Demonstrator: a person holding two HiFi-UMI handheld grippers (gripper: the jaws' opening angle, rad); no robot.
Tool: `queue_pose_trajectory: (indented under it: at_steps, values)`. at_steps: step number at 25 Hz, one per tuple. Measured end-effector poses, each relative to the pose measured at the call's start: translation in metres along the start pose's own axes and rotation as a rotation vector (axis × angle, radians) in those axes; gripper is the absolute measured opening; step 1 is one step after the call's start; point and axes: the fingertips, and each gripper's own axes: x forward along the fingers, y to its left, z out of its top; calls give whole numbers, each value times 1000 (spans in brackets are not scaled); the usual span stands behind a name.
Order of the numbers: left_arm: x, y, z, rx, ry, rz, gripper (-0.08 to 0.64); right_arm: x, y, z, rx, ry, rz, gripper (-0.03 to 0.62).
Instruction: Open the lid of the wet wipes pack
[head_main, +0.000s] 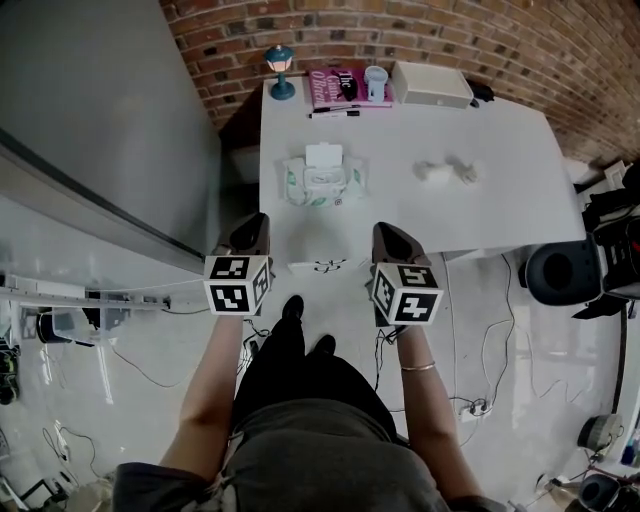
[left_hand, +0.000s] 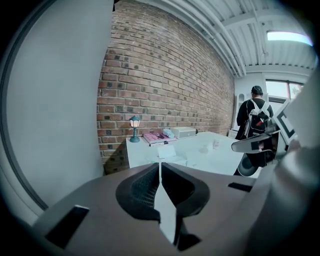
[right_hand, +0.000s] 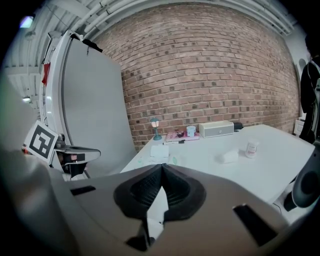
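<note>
Head view: white table (head_main: 500, 210) stands against a brick wall (head_main: 560, 45), and the wet wipes pack (head_main: 324, 182) lies on its near left part, the white lid apparently raised at the far side of the pack. Behind it, along the wall edge, stand a teal lamp (head_main: 280, 70), a pink book (head_main: 335, 85) with a cup (head_main: 375, 82) on it, and a white box (head_main: 430, 85); a black pen (head_main: 335, 113) lies just in front of the book. Two small white items (head_main: 445, 172) rest to the right of the pack. The left gripper (head_main: 257, 217) and right gripper (head_main: 384, 227) are held side by side over the table's near edge, both short of the pack and apart from it.

Left gripper view: the left gripper (left_hand: 160, 164) has its jaws pressed together with nothing between them. The pack sits on the table straight beyond the tips, well clear of them. A person with a backpack (left_hand: 256, 120) stands at the far right.

Right gripper view: the right gripper (right_hand: 161, 166) likewise has its jaws closed on nothing. The pack lies just past the tips in line with them, untouched, with the lamp and box behind it, and a small jar (right_hand: 252, 148) farther right.
</note>
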Motion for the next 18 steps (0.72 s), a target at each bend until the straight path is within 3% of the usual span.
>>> queue_pose_trajectory:
  at_steps: [18]
  values:
    - [-24, -10, -1, -14, -24, 14, 32, -24, -2, -8, 20, -1, -10, 3]
